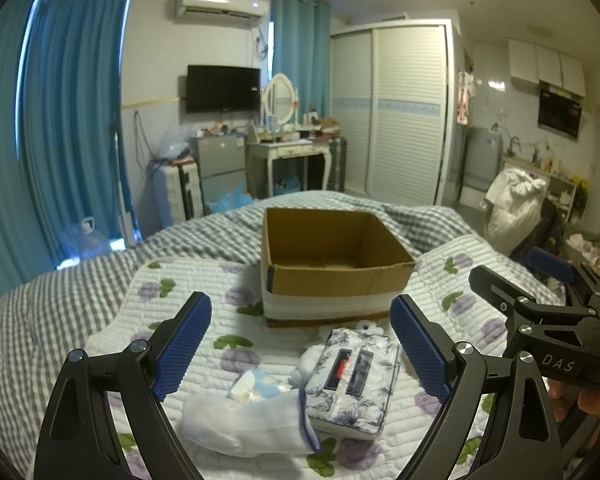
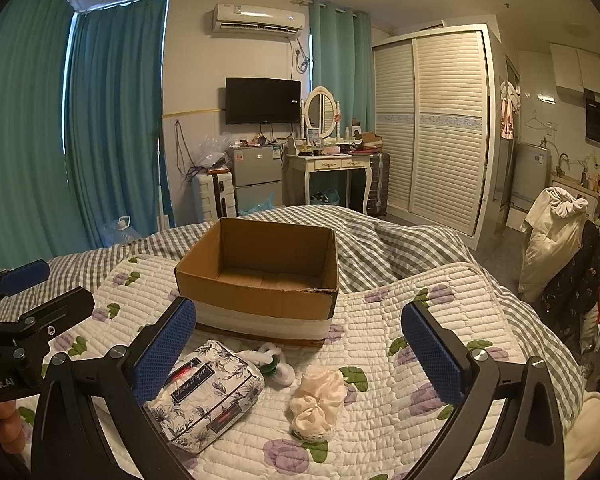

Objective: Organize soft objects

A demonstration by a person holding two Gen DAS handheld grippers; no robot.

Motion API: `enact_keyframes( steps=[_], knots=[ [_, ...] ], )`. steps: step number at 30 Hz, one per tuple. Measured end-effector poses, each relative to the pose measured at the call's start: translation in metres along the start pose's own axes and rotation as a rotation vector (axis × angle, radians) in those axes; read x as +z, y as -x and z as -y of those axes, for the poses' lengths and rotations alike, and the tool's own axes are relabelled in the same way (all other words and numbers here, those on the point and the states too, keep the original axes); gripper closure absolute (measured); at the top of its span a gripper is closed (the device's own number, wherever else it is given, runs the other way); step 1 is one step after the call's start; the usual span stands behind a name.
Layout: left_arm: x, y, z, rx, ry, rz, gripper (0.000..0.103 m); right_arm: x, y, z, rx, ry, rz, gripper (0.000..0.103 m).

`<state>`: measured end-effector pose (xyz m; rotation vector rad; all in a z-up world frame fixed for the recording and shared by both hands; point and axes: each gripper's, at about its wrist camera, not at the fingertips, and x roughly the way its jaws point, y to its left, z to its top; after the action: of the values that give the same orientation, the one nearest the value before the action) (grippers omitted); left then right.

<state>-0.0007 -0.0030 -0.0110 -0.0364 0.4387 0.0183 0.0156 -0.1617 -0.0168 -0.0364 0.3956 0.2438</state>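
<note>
Grippers hover over the bed, both spread wide and holding nothing: the left gripper [image 1: 300, 344] above the sock [image 1: 248, 424] and tissue pack [image 1: 350, 380], the right gripper [image 2: 296, 352] above the same pack [image 2: 208, 400] and the cream scrunchie [image 2: 318, 400]. A small white knitted piece [image 2: 276, 364] lies between the pack and the box [image 2: 260, 276], and a pale blue bit [image 1: 256, 388] sits just beside the sock; what it is, I cannot tell. The box stands open and looks empty, so sorting has seemingly not begun.

For a clean first pick, each gripper should probably take its nearest item: left to the sock, right to the scrunchie. Come down straight over the bulk of the item, close on its thickest fold so the fabric does not slip out, and avoid pinching the quilt [image 2: 420, 360] beneath. Lift clear of the box's near wall before letting go, since the rim is high and the cardboard could tip on soft bedding.

The quilt is white with purple flowers, laid over a grey checked cover [image 2: 380, 240]. Beyond the bed are teal curtains [image 2: 112, 120], a wall TV [image 2: 263, 100], an air conditioner [image 2: 258, 18], a dressing table [image 2: 332, 164] and a louvred wardrobe [image 2: 432, 128].
</note>
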Motion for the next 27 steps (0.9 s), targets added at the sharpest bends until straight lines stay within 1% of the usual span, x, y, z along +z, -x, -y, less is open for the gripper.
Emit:
enact_keyframes(
  steps=[27],
  knots=[
    [-0.0016,0.0027,-0.0047,-0.003,0.0,0.004,0.01,0.0007,0.0039,-0.0038,0.004,0.007,0.004,0.0]
  ],
)
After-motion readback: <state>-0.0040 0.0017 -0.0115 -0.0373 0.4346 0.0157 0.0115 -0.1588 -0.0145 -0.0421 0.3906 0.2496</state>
